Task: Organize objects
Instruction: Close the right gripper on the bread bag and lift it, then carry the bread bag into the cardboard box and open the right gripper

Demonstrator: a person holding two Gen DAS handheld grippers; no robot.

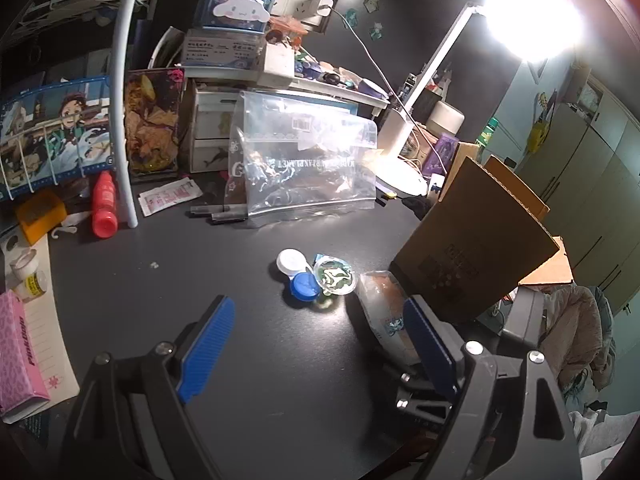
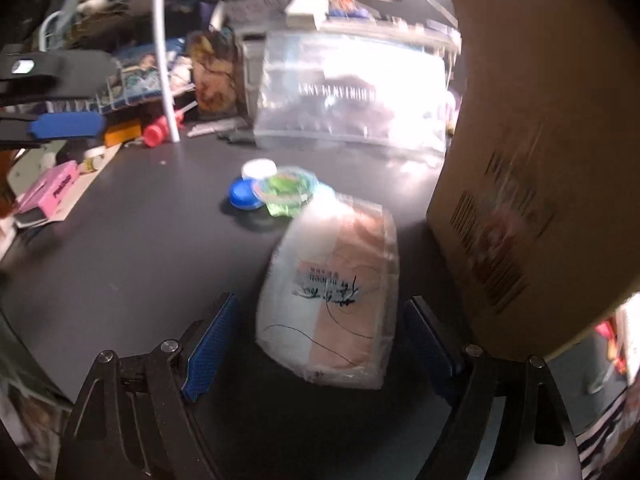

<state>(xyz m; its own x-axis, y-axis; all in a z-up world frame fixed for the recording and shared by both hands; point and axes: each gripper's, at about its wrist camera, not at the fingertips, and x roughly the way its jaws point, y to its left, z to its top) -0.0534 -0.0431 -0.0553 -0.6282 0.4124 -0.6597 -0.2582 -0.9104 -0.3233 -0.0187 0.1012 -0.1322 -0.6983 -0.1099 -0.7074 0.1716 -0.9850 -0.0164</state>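
A white and pink wrapped packet [image 2: 336, 292] lies on the dark table, right in front of my open right gripper [image 2: 320, 320], partly between its blue pads; it also shows in the left wrist view [image 1: 384, 312]. Beyond it lie a green jelly cup [image 2: 286, 190] [image 1: 334, 276] and a white and blue contact lens case [image 2: 250, 184] [image 1: 298, 274]. My left gripper [image 1: 320, 332] is open and empty above the table, short of these items. A cardboard box flap [image 2: 532, 160] [image 1: 476, 240] stands at the right.
A clear zip bag [image 1: 308, 168] stands behind the items. A red bottle [image 1: 105, 204], a white rack pole [image 1: 124, 120], a pink box [image 1: 18, 356] and a small jar [image 1: 30, 276] are at the left. A lit desk lamp [image 1: 532, 20] is at the back right.
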